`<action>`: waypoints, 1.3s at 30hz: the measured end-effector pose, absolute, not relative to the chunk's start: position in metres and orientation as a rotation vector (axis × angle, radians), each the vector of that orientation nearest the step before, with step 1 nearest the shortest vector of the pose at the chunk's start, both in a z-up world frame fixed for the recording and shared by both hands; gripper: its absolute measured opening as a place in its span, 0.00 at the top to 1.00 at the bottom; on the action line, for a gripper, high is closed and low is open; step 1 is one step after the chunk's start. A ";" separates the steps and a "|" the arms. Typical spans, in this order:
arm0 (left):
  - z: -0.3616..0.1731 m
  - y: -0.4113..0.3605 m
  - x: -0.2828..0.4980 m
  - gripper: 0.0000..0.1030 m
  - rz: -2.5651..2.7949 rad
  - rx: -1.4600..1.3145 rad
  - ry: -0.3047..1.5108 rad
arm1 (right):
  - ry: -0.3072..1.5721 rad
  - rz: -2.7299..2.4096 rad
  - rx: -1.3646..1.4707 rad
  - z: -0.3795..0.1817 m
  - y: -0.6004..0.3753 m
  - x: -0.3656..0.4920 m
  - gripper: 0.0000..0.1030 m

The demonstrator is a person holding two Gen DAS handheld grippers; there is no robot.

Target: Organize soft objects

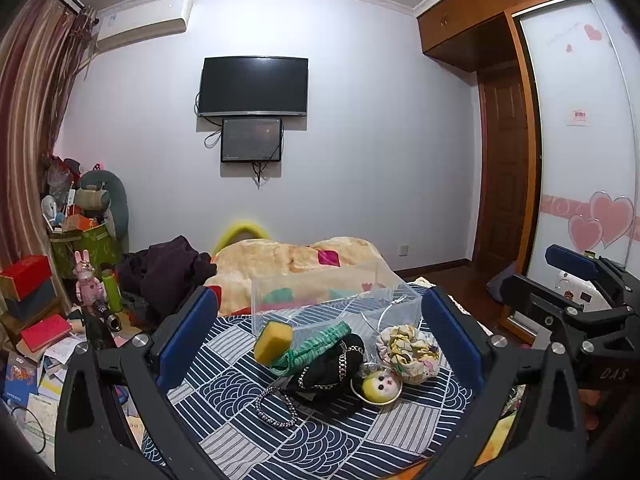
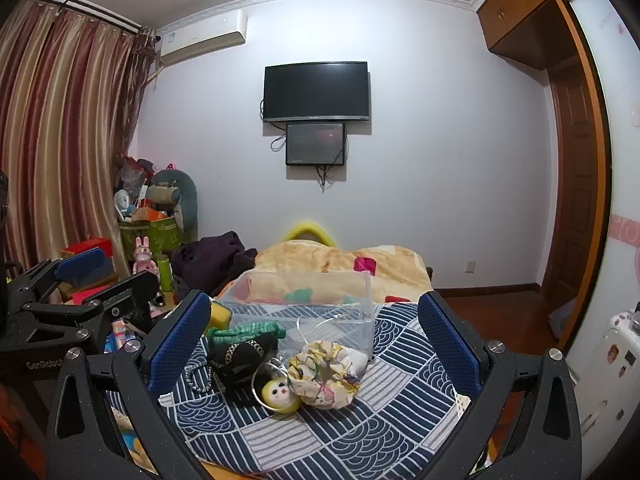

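A pile of soft things lies on the blue patterned bedspread (image 1: 320, 436): a yellow sponge (image 1: 273, 342), a green knitted piece (image 1: 320, 346), a black cloth with a chain (image 1: 332, 368), a floral fabric bundle (image 1: 408, 354) and a small yellow doll head (image 1: 380, 386). A clear plastic box (image 1: 332, 300) stands just behind them. My left gripper (image 1: 320, 332) is open, above and short of the pile. My right gripper (image 2: 314, 340) is open too, with the floral bundle (image 2: 326, 372), the doll head (image 2: 280, 394) and the box (image 2: 304, 300) ahead of it.
A peach blanket (image 1: 296, 258) and dark clothes (image 1: 168, 268) lie behind the box. Clutter, boxes and a pink rabbit figure (image 1: 86, 280) crowd the left side. A wardrobe (image 1: 580, 140) and wooden door (image 1: 504, 168) stand right. The right gripper shows at the left view's edge (image 1: 580, 280).
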State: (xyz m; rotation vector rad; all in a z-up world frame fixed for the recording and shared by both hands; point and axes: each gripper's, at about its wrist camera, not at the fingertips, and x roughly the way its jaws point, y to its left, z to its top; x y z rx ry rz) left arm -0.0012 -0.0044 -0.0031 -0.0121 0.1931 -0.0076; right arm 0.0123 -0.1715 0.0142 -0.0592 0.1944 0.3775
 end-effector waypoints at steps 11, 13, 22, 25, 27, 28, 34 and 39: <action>0.001 -0.002 -0.004 0.00 -0.011 -0.013 0.188 | 0.192 0.388 -0.047 0.014 -0.171 0.010 0.00; 0.000 -0.002 -0.005 0.00 -0.012 -0.013 0.187 | 0.192 0.390 -0.045 0.013 -0.170 0.011 0.00; 0.000 -0.002 -0.005 0.00 -0.011 -0.011 0.184 | 0.187 0.391 -0.042 0.012 -0.171 0.010 0.00; 0.000 -0.003 -0.006 0.00 -0.009 -0.007 0.179 | 0.185 0.390 -0.044 0.012 -0.172 0.011 0.00; 0.000 -0.004 -0.006 0.00 -0.010 -0.007 0.178 | 0.185 0.391 -0.042 0.012 -0.172 0.010 0.00; 0.000 -0.004 -0.006 0.00 -0.009 -0.007 0.178 | 0.184 0.391 -0.042 0.012 -0.172 0.010 0.00; 0.000 -0.004 -0.006 0.00 -0.010 -0.007 0.178 | 0.181 0.389 -0.036 0.014 -0.174 0.010 0.00; 0.000 -0.004 -0.007 0.00 -0.010 -0.007 0.177 | 0.181 0.388 -0.034 0.014 -0.174 0.009 0.00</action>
